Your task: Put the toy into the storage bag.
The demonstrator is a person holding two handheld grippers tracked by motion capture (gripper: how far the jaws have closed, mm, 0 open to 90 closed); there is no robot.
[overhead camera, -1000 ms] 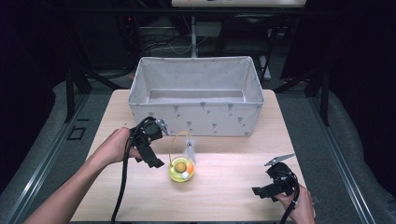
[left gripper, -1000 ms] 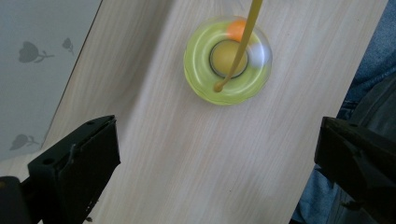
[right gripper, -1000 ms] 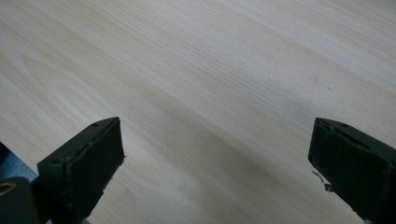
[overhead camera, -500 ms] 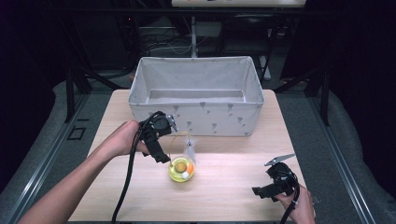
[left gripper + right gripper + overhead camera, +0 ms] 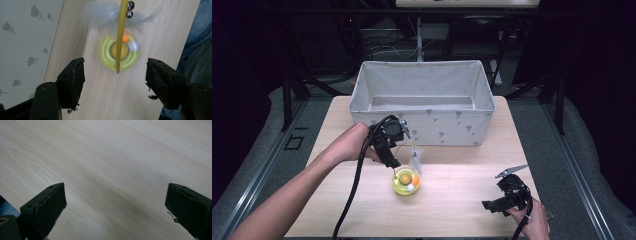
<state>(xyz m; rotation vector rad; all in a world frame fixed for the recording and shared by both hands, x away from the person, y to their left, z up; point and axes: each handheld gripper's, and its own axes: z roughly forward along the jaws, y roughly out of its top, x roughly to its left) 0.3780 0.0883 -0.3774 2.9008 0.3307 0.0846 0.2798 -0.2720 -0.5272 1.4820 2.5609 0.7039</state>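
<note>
Step in hand: While the left gripper [image 5: 398, 150] hung over the round translucent yellow-green plastic cat toy [image 5: 406, 181], its jaws had just been closing yet stood spread, with the toy's thin yellow wand [image 5: 122, 37] between them and untouched.
Toy's place: it lay on the pale wooden desk [image 5: 452, 200], just in front of the white fabric storage bin with grey flower print [image 5: 422, 102], apart from its wall.
Doing it well: I judged the pinch ought to take the wand low on its stem, jaws square across it, since a springy stick could bend or slip aside; the ring base might lift crooked otherwise.
Risk: the grey-white feather tuft [image 5: 107, 15] and small metal bells [image 5: 130, 10] could snag a jaw.
Right gripper: the right gripper [image 5: 507, 195] rested near the desk's right front corner, well apart from the toy, jaws spread on nothing.
Left gripper view's gain: it showed the wand centred between the jaws, plus orange and white balls inside the ring.
High view's gain: it showed the bin, both hands, and the toy's place on the desk.
Right gripper view's gain: bare wood grain between its jaws.
</note>
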